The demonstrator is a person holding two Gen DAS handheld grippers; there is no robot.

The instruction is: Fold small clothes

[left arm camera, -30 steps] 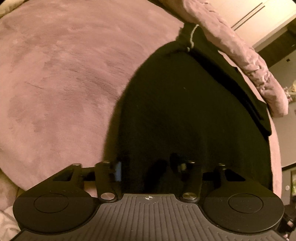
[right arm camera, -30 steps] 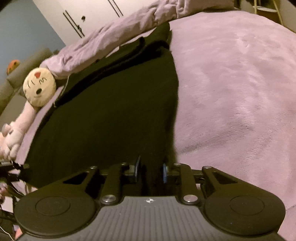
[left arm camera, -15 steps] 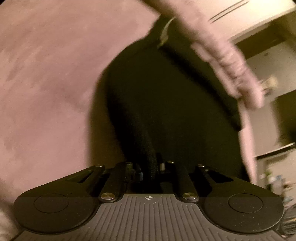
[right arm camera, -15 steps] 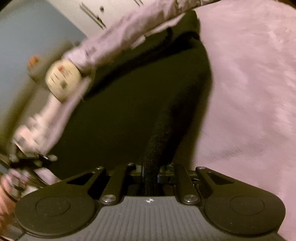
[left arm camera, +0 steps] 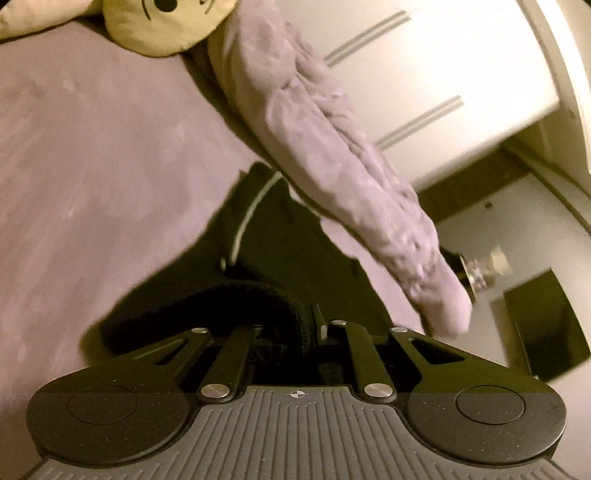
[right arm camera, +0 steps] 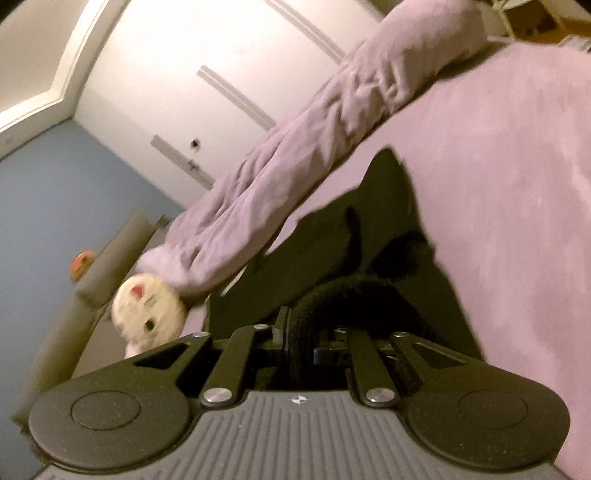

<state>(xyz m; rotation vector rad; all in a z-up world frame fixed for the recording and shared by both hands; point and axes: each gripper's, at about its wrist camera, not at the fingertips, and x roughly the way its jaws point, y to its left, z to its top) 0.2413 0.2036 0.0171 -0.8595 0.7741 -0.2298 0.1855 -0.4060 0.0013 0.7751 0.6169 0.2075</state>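
A black garment (left arm camera: pixel 280 236) lies on the mauve plush bed cover (left arm camera: pixel 92 155); a pale line runs along its far part. My left gripper (left arm camera: pixel 308 325) is shut on the garment's thick near hem, which is lifted off the bed and arches away to the left. In the right wrist view the same black garment (right arm camera: pixel 332 251) stretches toward the rolled blanket. My right gripper (right arm camera: pixel 299 332) is shut on the other end of the lifted hem, which curls up to the right. The pads are hidden by the cloth.
A rolled mauve blanket (left arm camera: pixel 332 147) (right arm camera: pixel 314 155) lies along the far side of the bed. A cream plush toy (left arm camera: pixel 159 26) (right arm camera: pixel 147 317) rests at its end. White wardrobe doors (right arm camera: pixel 203 85) stand behind, with a blue wall (right arm camera: pixel 55 206) at left.
Both grippers closed on the garment's near hem, then lifted it and carried it toward the rolled blanket. The flat black cloth is now bunched and doubled over.
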